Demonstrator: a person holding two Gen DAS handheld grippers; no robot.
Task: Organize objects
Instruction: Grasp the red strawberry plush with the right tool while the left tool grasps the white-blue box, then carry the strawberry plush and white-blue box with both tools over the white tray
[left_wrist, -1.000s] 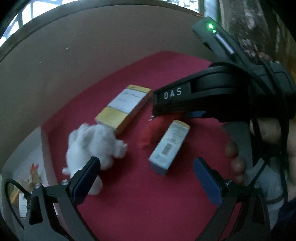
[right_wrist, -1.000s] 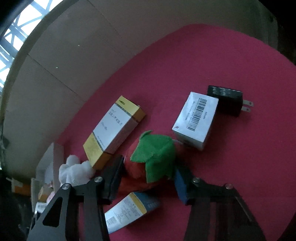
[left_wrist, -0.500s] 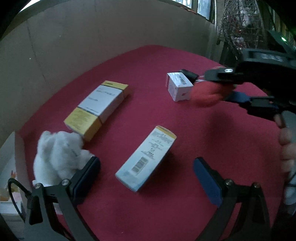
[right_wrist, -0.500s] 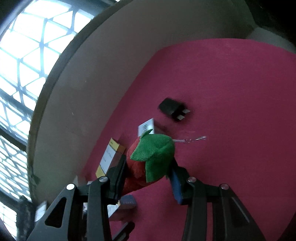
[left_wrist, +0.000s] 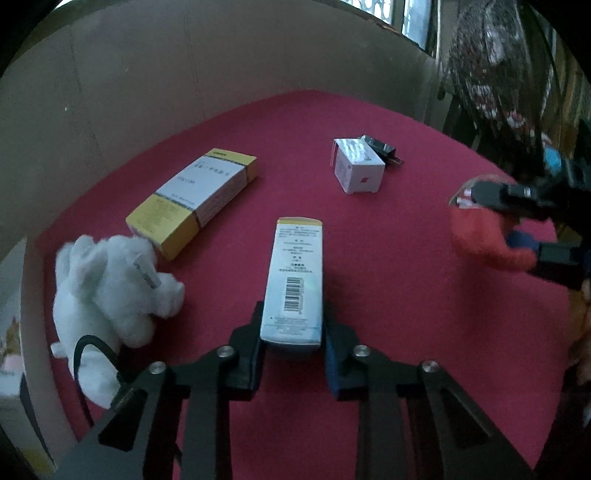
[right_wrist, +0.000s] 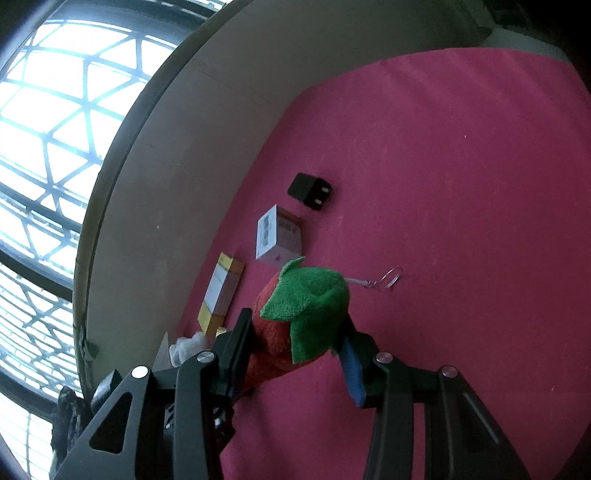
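Note:
My left gripper (left_wrist: 293, 345) is shut on the near end of a long pale-blue box (left_wrist: 295, 280) with a barcode and a yellow far end, lying on the red cloth (left_wrist: 388, 314). My right gripper (right_wrist: 295, 347) is shut on a red plush strawberry (right_wrist: 306, 314) with a green leaf top and a key ring, held above the cloth. In the left wrist view the same strawberry (left_wrist: 487, 236) and right gripper (left_wrist: 517, 221) show at the right edge.
A yellow and white box (left_wrist: 195, 195) lies at the back left, a white plush animal (left_wrist: 110, 288) at the near left. A small white cube box (left_wrist: 356, 170) and a black plug adapter (left_wrist: 380, 147) sit at the back. A beige wall rims the cloth.
My left gripper has closed from wide open onto the long pale-blue box. My right gripper has lifted the strawberry off the cloth and carried it right, away from the boxes.

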